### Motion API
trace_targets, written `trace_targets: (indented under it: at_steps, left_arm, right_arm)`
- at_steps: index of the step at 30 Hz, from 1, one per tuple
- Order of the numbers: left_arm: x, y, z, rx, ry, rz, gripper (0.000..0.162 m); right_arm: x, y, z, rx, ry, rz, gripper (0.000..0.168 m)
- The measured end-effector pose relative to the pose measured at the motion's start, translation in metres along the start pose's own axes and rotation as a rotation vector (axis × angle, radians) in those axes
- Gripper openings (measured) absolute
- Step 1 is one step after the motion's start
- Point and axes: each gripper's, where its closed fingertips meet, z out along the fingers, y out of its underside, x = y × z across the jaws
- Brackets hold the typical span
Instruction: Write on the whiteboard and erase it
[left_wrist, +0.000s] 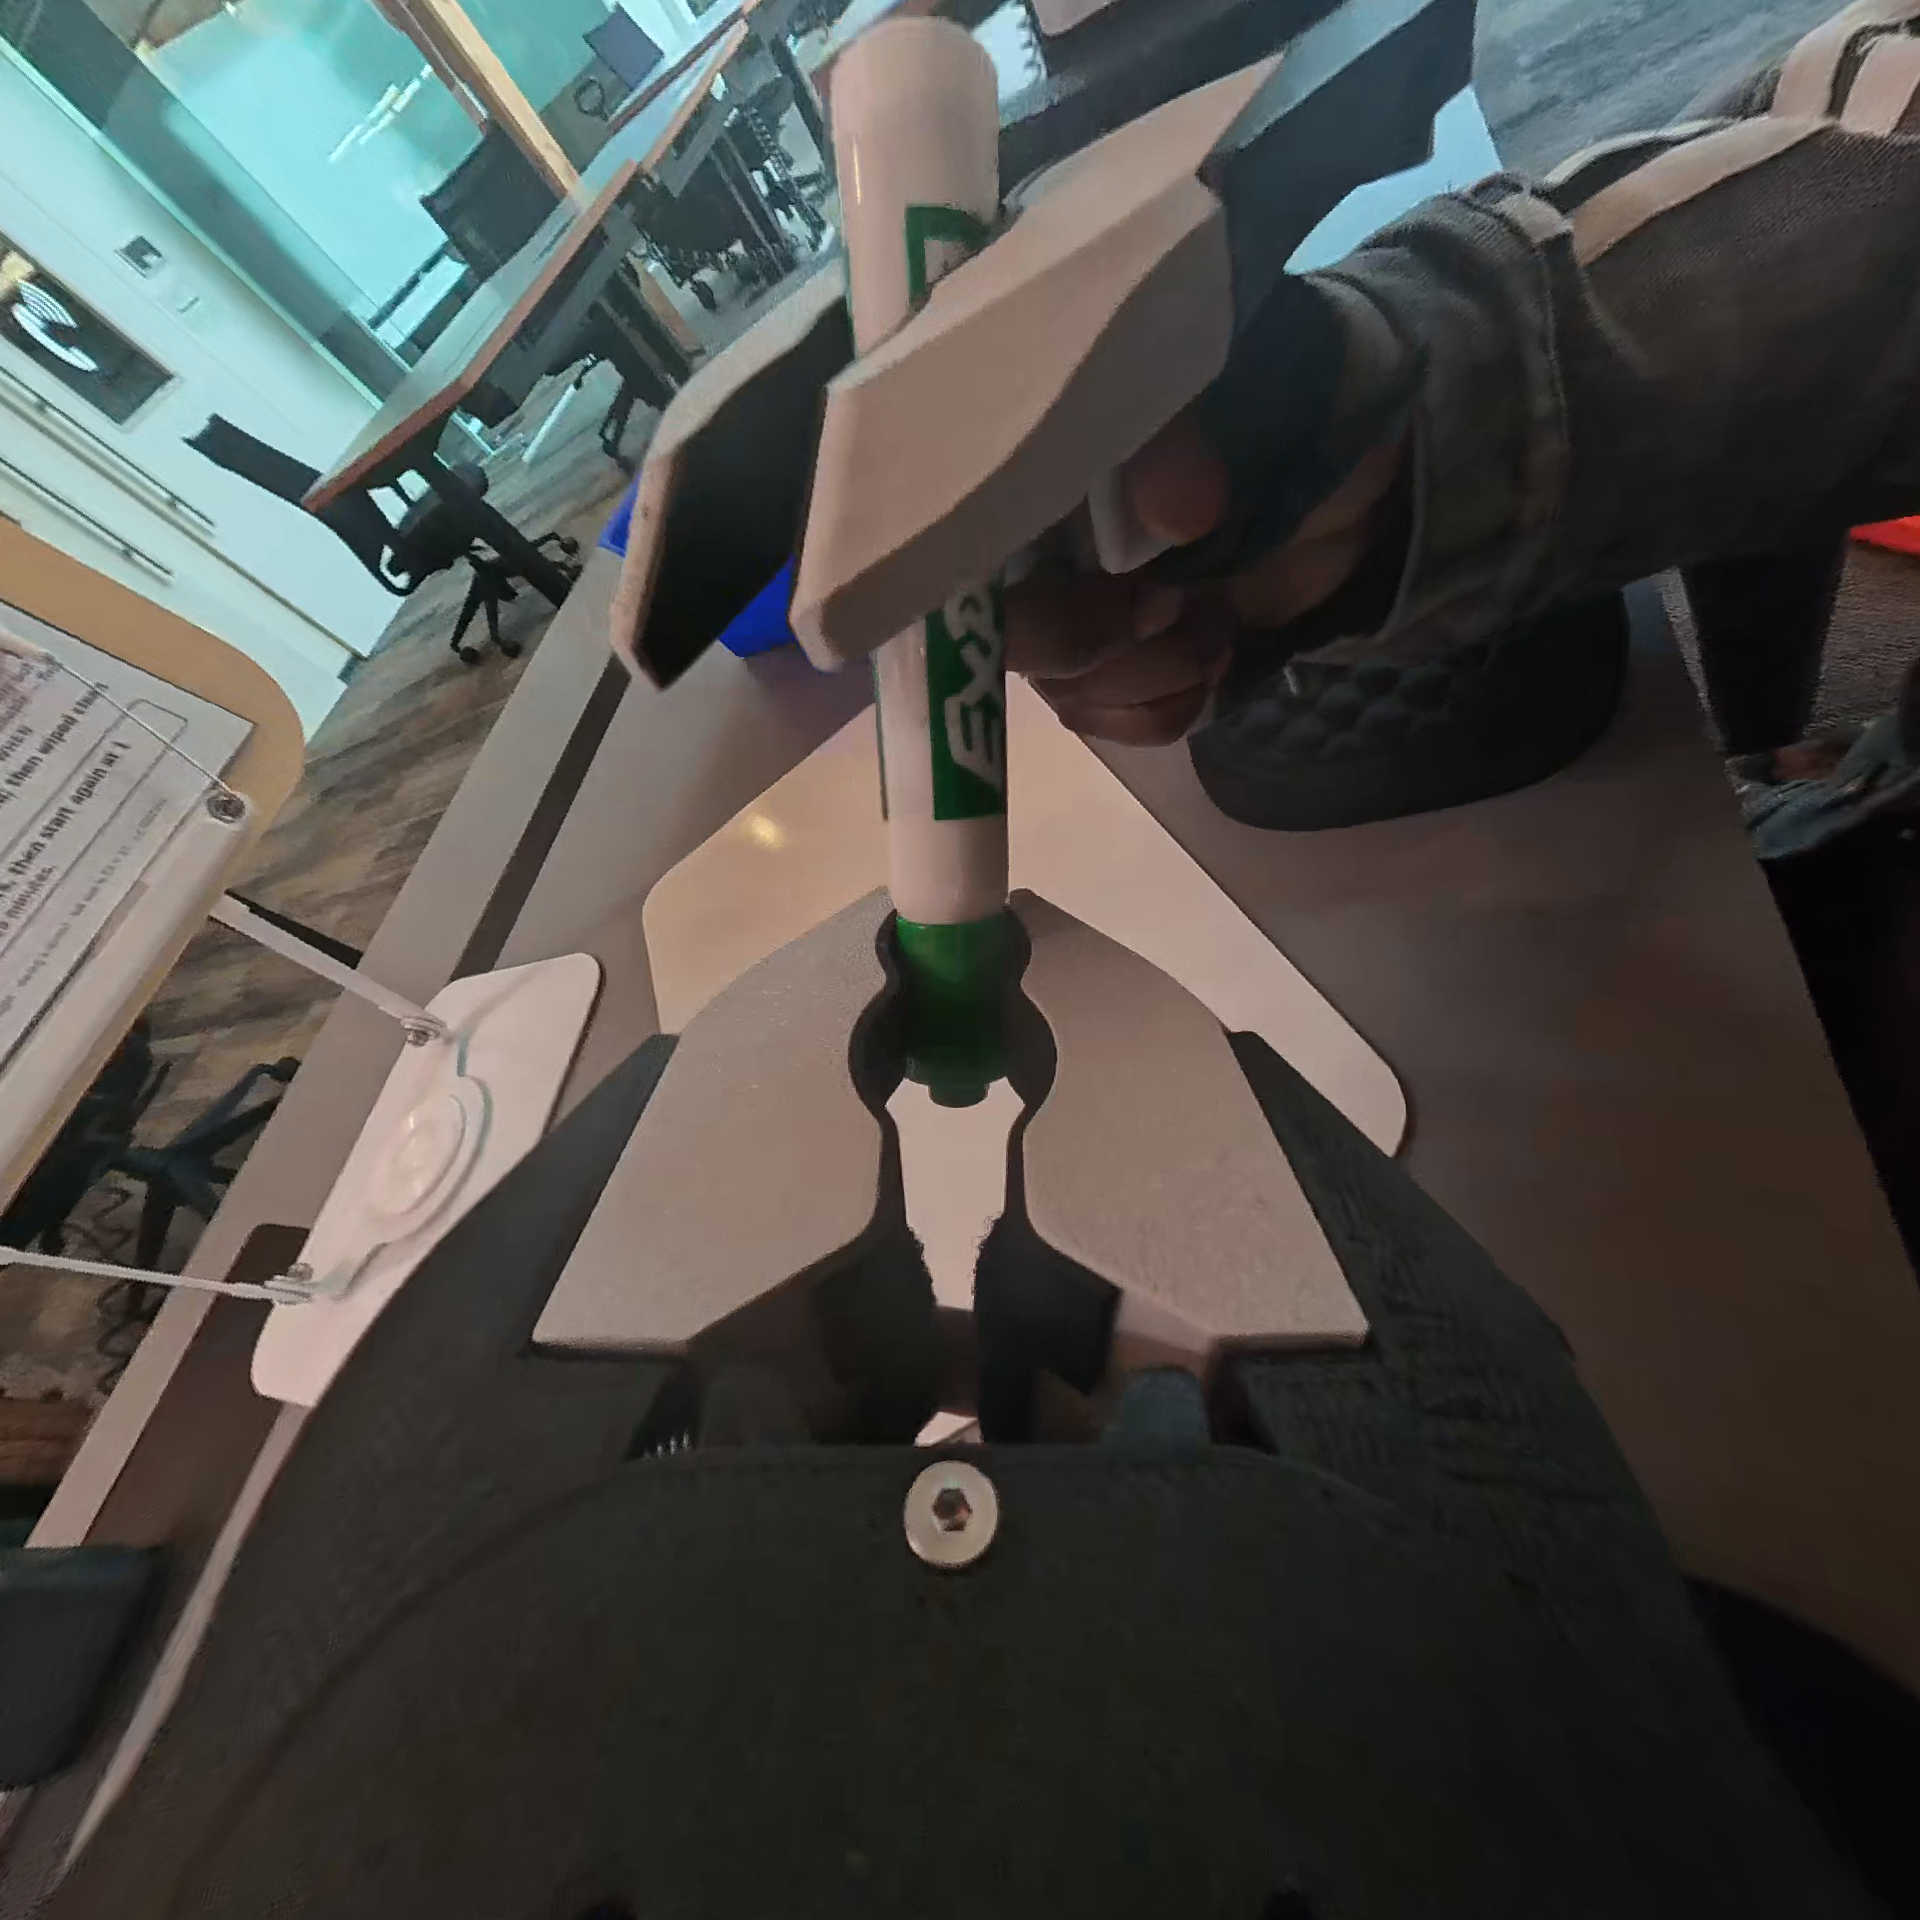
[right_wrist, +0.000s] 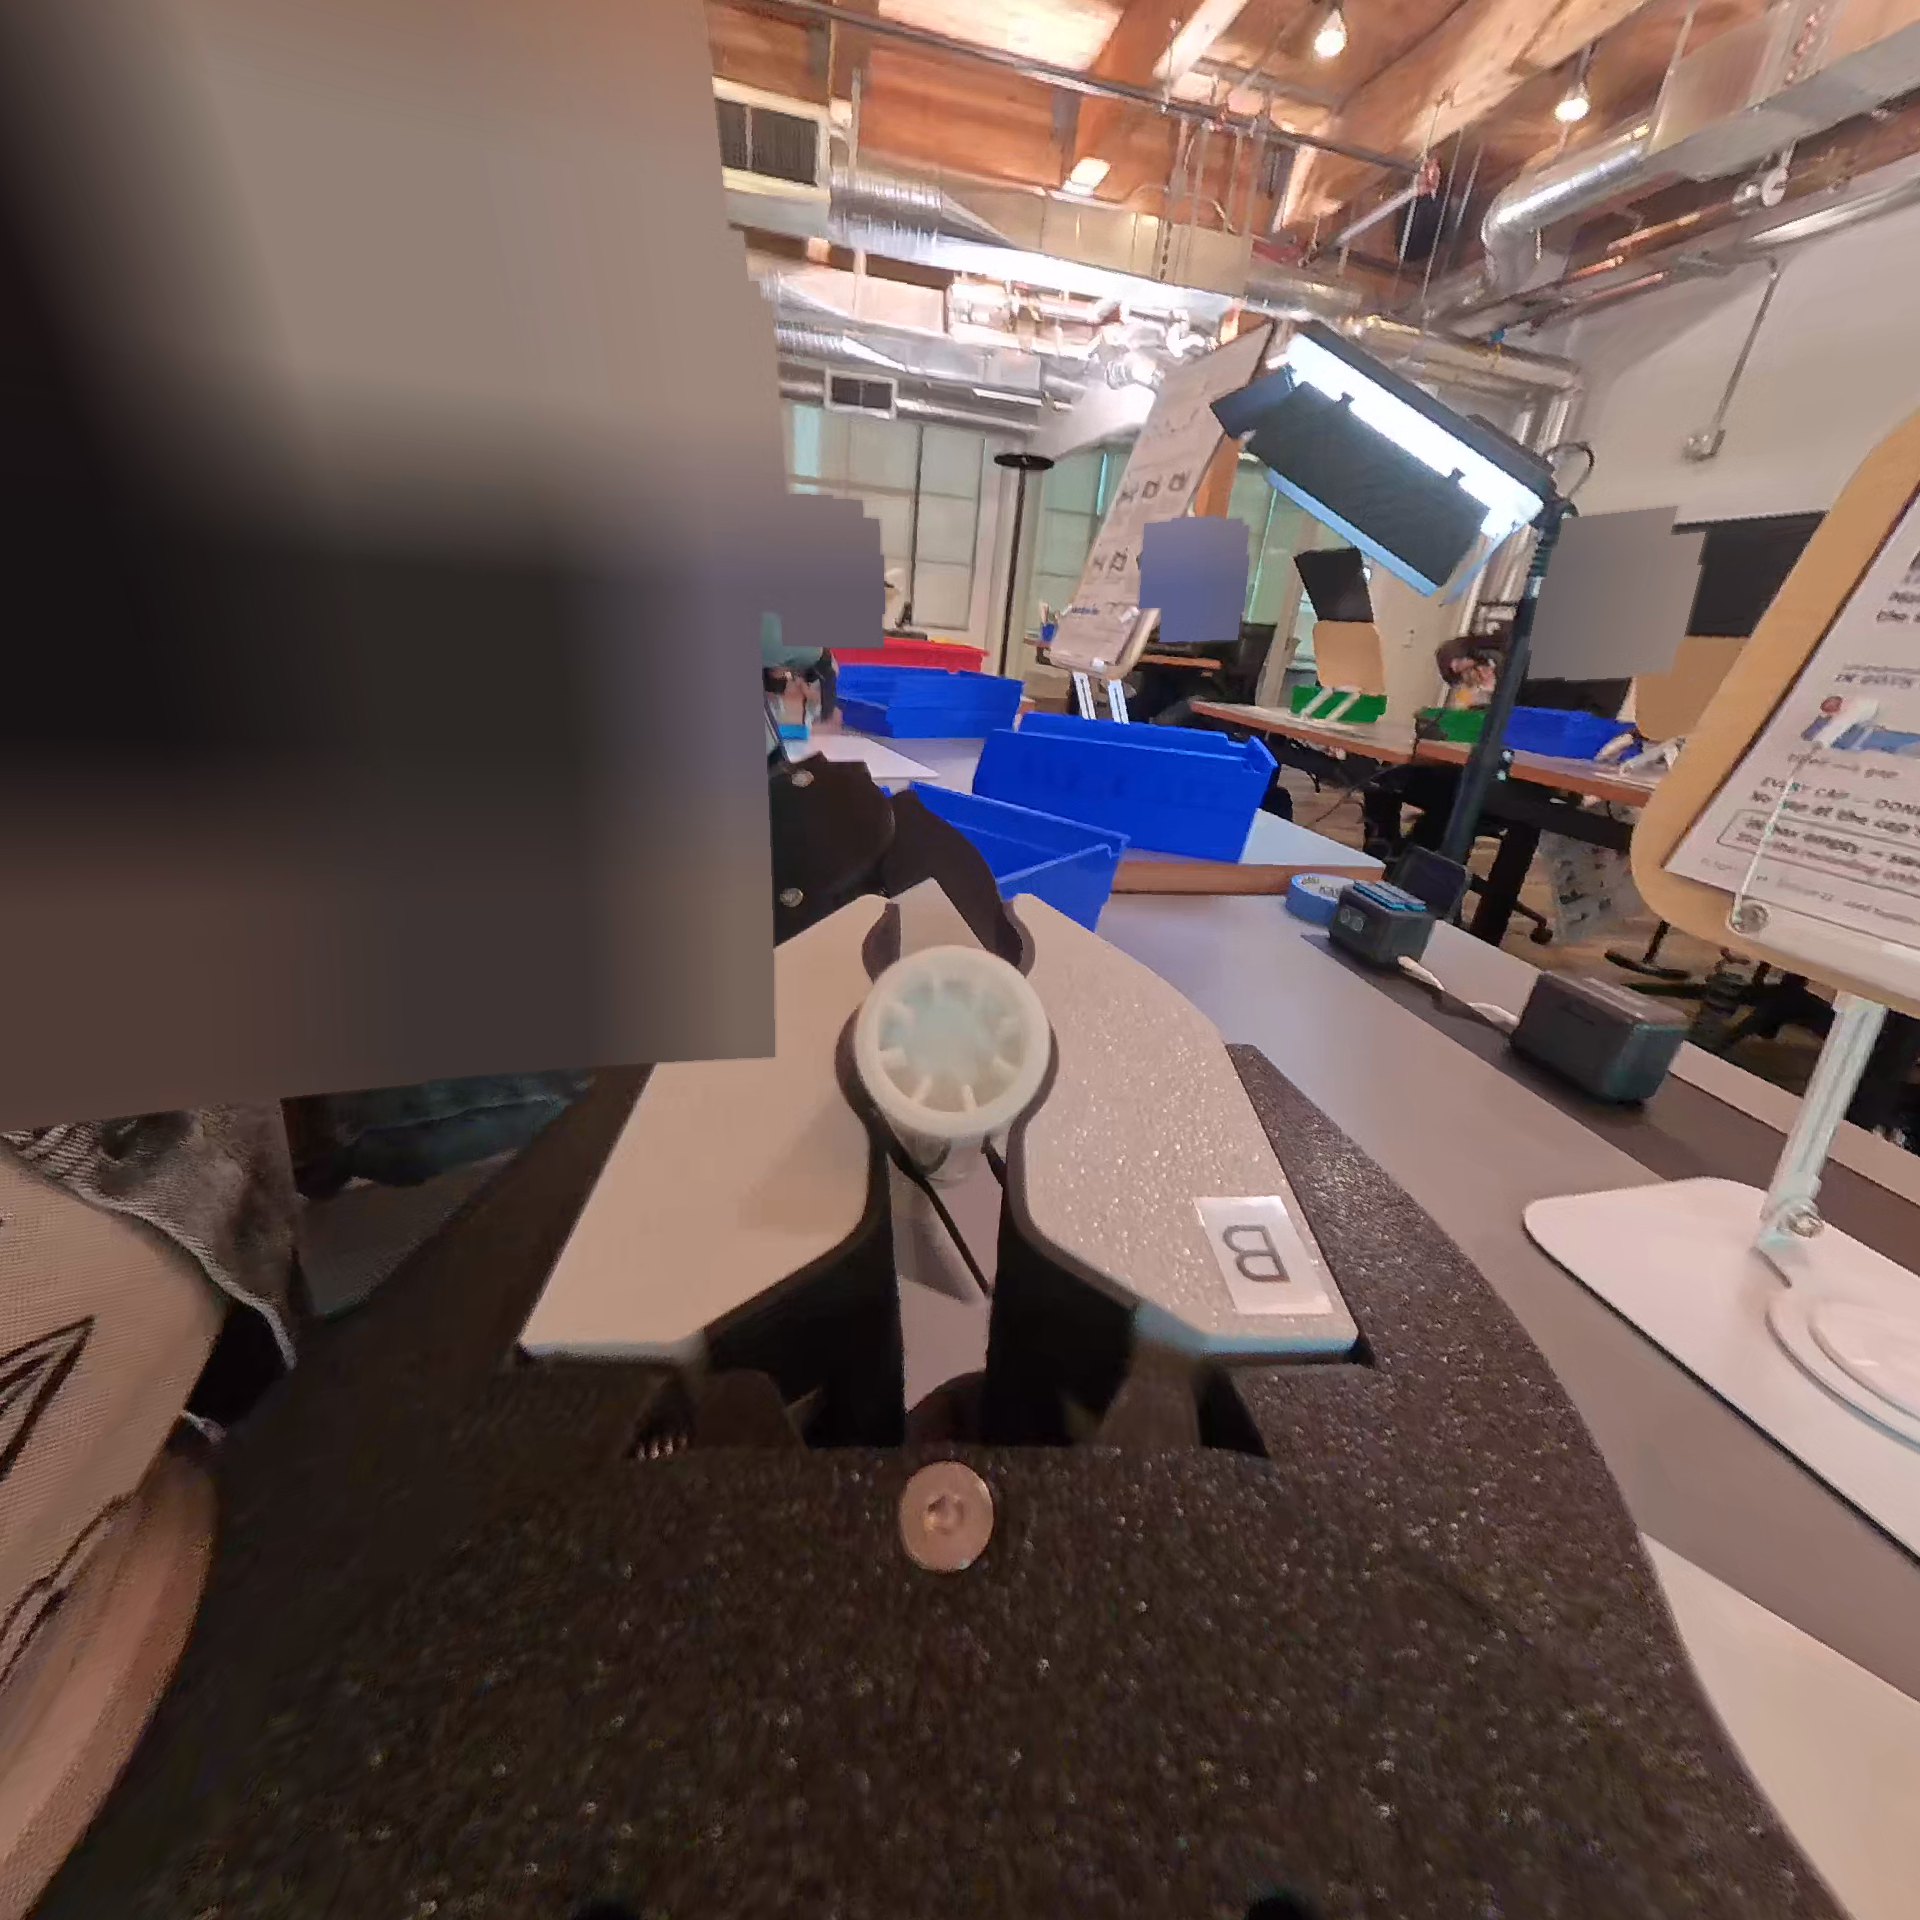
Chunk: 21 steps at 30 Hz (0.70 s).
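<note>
A white marker (left_wrist: 940, 769) with a green label is held upright-on in the left wrist view. My left gripper (left_wrist: 954, 987) is shut on its green cap (left_wrist: 951, 1008), which meets the barrel with no visible gap. My right gripper's white fingers (left_wrist: 997, 416) clamp the barrel higher up. In the right wrist view my right gripper (right_wrist: 951, 966) is shut on the barrel, and the marker's white back end (right_wrist: 951, 1049) faces the camera. The whiteboard (left_wrist: 1174, 914) lies flat on the grey table under the marker.
A sign stand on a white base (left_wrist: 436, 1122) stands left of the whiteboard, and also shows in the right wrist view (right_wrist: 1683, 1278). A black hat (left_wrist: 1403, 727) lies beyond the whiteboard. Blue bins (right_wrist: 1122, 779), a tape roll (right_wrist: 1311, 891) and small dark boxes (right_wrist: 1600, 1029) sit farther back. Left tips to right tips: about 7 cm.
</note>
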Motion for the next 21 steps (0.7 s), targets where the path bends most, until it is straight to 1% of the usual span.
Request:
trace_targets:
  at_steps: [1,2,3,4,6,9,13,16,18,21]
  left_arm:
    - [-0.001,0.003,0.001,-0.019,0.0,-0.004,0.014]
    - [-0.002,0.007,0.002,-0.035,-0.004,0.002,0.014]
    - [-0.001,0.009,0.003,-0.049,0.01,0.001,0.014]
    - [-0.001,0.01,0.004,-0.052,0.015,-0.006,0.014]
    - [-0.001,0.011,0.006,-0.035,0.022,-0.011,0.014]
    - [-0.001,0.009,0.009,0.036,0.058,-0.029,0.014]
    - [-0.011,-0.016,0.001,0.139,0.081,-0.024,0.015]
    - [-0.015,-0.04,-0.006,0.215,0.093,-0.038,0.015]
    - [-0.018,-0.047,-0.006,0.251,0.103,-0.058,0.015]
    - [-0.023,-0.049,-0.006,0.278,0.122,-0.087,0.015]
  right_arm:
    - [0.003,0.003,0.001,-0.014,0.014,-0.01,0.019]
    - [0.006,0.005,0.002,-0.016,0.034,-0.021,0.025]
    - [0.007,0.007,0.003,-0.022,0.043,-0.035,0.027]
    - [0.007,0.01,0.004,-0.033,0.038,-0.04,0.022]
    - [0.005,0.011,0.004,-0.039,0.022,-0.041,0.017]
    - [0.003,0.007,0.005,-0.079,0.039,-0.106,0.016]
    - [0.002,-0.02,0.005,-0.06,0.057,-0.136,0.016]
    - [0.001,-0.043,0.003,-0.047,0.029,-0.112,0.016]
    - [0.002,-0.049,0.004,-0.07,0.028,-0.11,0.016]
    - [0.009,-0.051,0.006,-0.08,0.035,-0.085,0.016]
